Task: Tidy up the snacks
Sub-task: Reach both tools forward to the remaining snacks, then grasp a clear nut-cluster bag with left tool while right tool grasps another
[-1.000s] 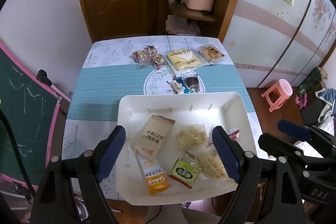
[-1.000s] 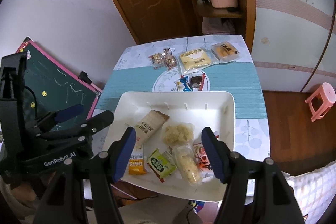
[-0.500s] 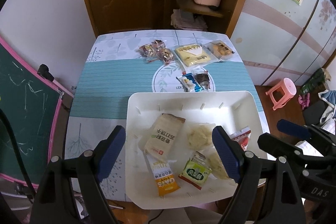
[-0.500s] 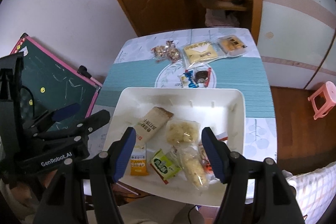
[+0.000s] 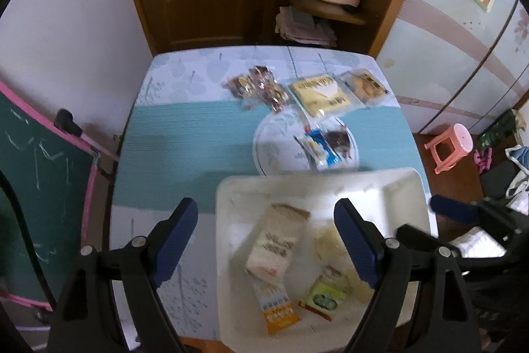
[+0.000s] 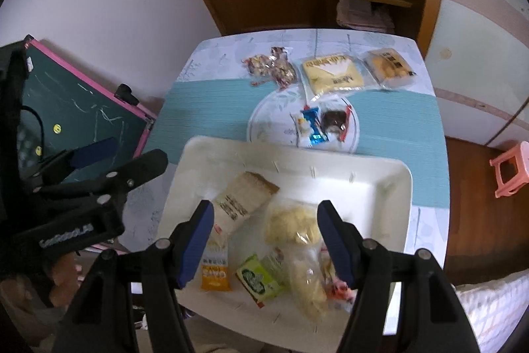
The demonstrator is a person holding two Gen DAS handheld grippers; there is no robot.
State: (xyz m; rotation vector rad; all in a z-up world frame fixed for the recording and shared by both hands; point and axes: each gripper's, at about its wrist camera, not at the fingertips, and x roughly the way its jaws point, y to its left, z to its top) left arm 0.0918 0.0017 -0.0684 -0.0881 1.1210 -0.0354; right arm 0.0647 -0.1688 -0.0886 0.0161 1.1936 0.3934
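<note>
Your left gripper [image 5: 266,242] hangs with its blue-padded jaws spread wide and nothing between them, one pad over the bare tablecloth, the other over the white rectangular plastic tray [image 5: 231,191]. Your right gripper [image 6: 264,240] is parted too, less widely, and grips nothing; it hovers above the tray's near half. Under it in the tray lie a beige bread packet [image 6: 241,200], an orange oat bar wrapper [image 6: 215,273], a small green sachet [image 6: 258,280], two clear bags of pale yellow crisps [image 6: 291,224] and a red-and-white packet [image 6: 337,290] partly hidden by the right pad. Beyond the tray's far rim, loose on the teal and white tablecloth [image 6: 205,108], sit a blue-and-white sweet wrapper [image 6: 312,126] just beside a dark chocolate piece in clear wrap [image 6: 334,119]. Farther back are a cluster of small brown wrapped sweets [image 6: 271,68], a yellow flat packet [image 6: 332,75] and a clear bag of golden cakes [image 6: 390,66].
</note>
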